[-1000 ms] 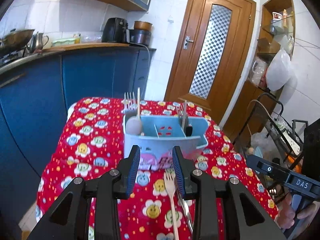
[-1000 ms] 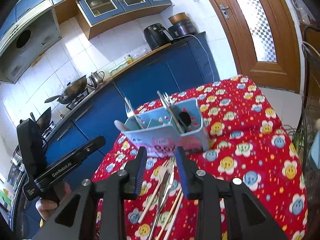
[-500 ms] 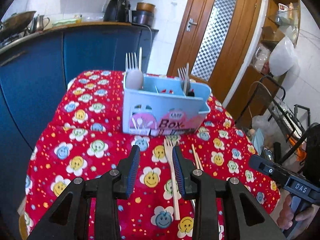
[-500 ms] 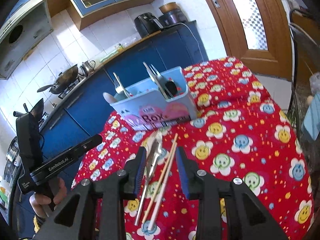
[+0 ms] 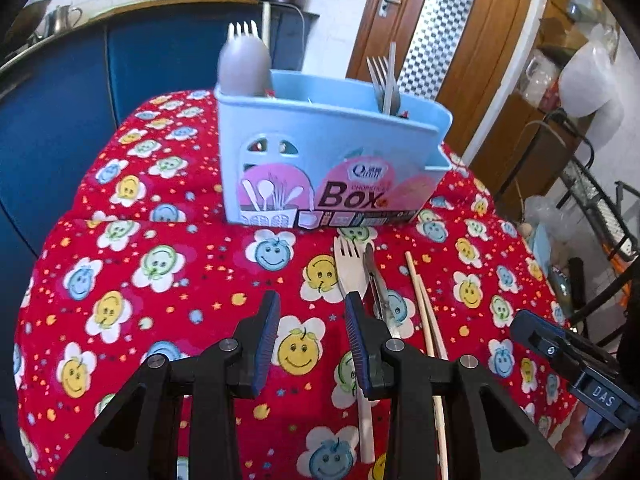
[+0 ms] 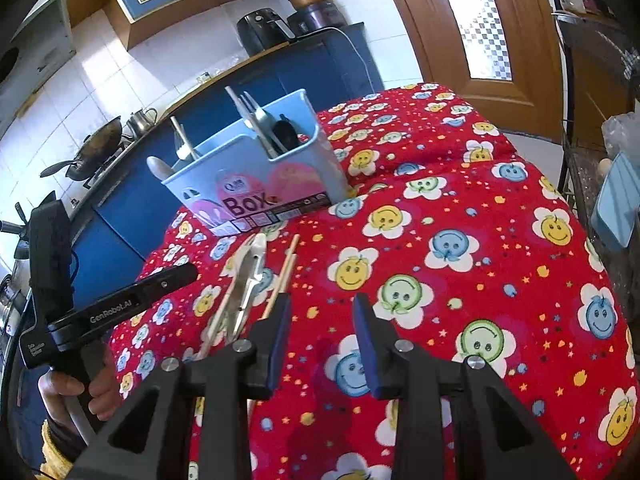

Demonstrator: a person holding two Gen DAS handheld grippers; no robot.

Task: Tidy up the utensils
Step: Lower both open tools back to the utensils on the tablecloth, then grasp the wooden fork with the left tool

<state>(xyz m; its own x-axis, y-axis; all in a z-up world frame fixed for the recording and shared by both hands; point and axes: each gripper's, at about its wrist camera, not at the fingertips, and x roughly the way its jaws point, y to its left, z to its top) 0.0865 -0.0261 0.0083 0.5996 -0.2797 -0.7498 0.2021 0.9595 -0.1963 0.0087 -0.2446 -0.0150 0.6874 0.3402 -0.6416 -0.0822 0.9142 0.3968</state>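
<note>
A light blue utensil box stands on the red flowered tablecloth; it also shows in the right wrist view. It holds a grey spoon and forks. On the cloth in front lie a wooden fork, metal tongs and wooden chopsticks. My left gripper is open and empty, low over the cloth, just left of the wooden fork. My right gripper is open and empty, right of the chopsticks and tongs.
Blue kitchen cabinets stand behind and left of the table. A wooden door and a shelf with bags are at the right. A metal rack stands beside the table's right edge.
Both grippers have dropped lower and moved closer to the cloth and the loose utensils; the box looms larger. Both stay open.
</note>
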